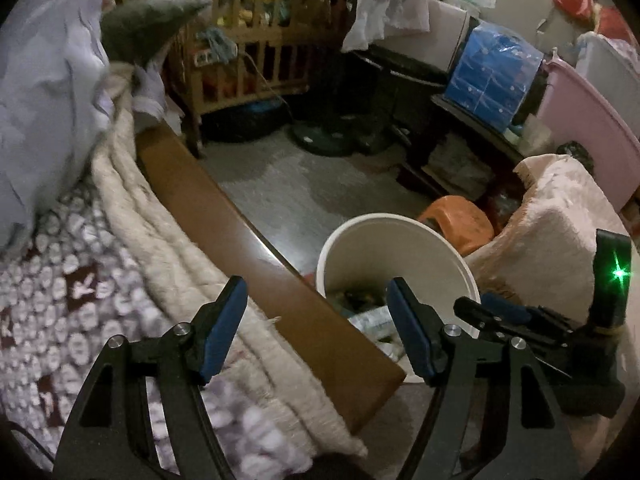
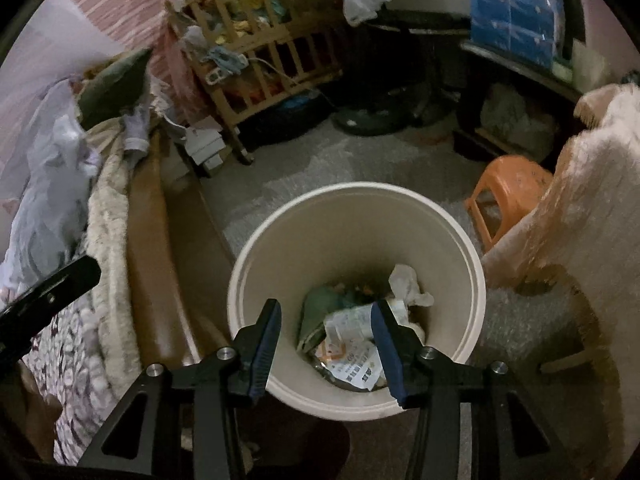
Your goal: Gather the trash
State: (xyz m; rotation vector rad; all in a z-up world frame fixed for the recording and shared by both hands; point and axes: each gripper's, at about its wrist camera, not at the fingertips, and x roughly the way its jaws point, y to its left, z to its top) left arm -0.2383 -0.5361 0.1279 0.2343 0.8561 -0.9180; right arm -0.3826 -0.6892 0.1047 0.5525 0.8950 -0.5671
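Observation:
A cream round trash bin (image 2: 280,240) stands on the floor beside the bed; it also shows in the left wrist view (image 1: 360,240). Inside lie crumpled paper and wrappers (image 2: 352,344) and a white tissue (image 2: 408,284). My right gripper (image 2: 326,334) is open and empty, held just above the bin's near rim. My left gripper (image 1: 316,316) is open and empty over the brown wooden bed edge (image 1: 240,232), left of the bin. The right gripper also shows in the left wrist view (image 1: 496,312) at the bin's right rim.
The bed with a cream blanket (image 1: 168,240) and patterned quilt (image 1: 60,280) lies left. An orange stool (image 2: 508,192) and a pink fluffy covered seat (image 2: 592,220) stand right of the bin. A wooden crib (image 2: 260,64) and a dark fan base (image 2: 372,120) stand farther back on the grey floor.

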